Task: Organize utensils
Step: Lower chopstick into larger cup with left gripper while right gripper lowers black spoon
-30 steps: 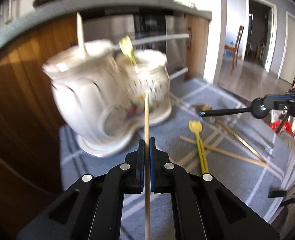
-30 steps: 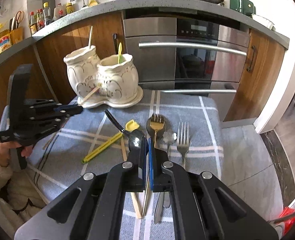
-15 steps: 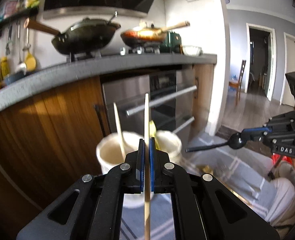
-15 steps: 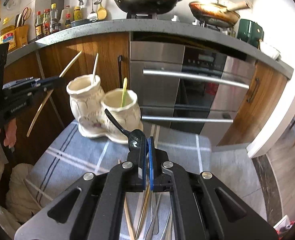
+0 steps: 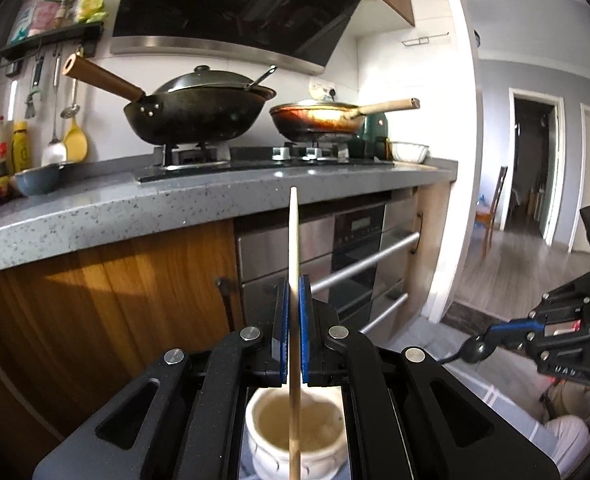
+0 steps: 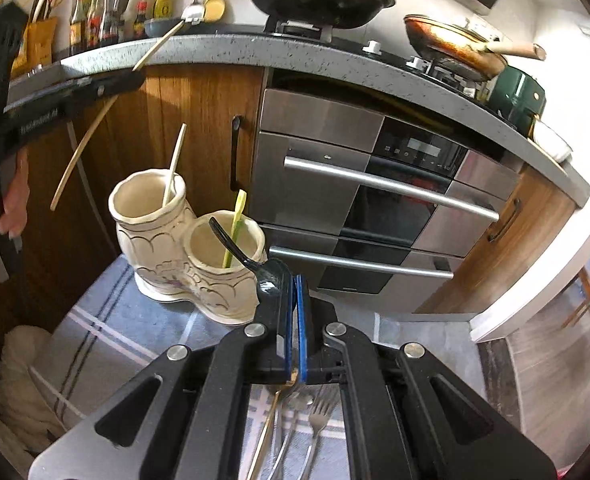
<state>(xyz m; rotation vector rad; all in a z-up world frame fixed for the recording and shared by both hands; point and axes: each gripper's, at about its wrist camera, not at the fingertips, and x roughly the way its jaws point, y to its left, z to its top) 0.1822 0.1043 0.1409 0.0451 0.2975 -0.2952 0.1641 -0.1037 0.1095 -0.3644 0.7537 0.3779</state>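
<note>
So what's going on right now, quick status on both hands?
Left hand-held gripper shut on wooden chopstick, above cream ceramic double-pot holder. Right hand-held gripper shut on black plastic spoon. Nothing blocking the pots.

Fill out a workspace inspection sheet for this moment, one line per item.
Surface: grey striped cloth under the holder and cutlery.
Job's things: white two-cup ceramic holder, one chopstick in its left cup, a yellow-green utensil in its right cup; forks and a gold utensil lying on the cloth.
Clutter: nothing seen on the cloth besides the utensils.
Grippers: left gripper shut on a wooden chopstick, above a holder cup; right gripper shut on a black spoon, near the right cup.
Cables: nothing seen.
Surroundings: counter with wok and frying pan, oven below, bottles at left.
</note>
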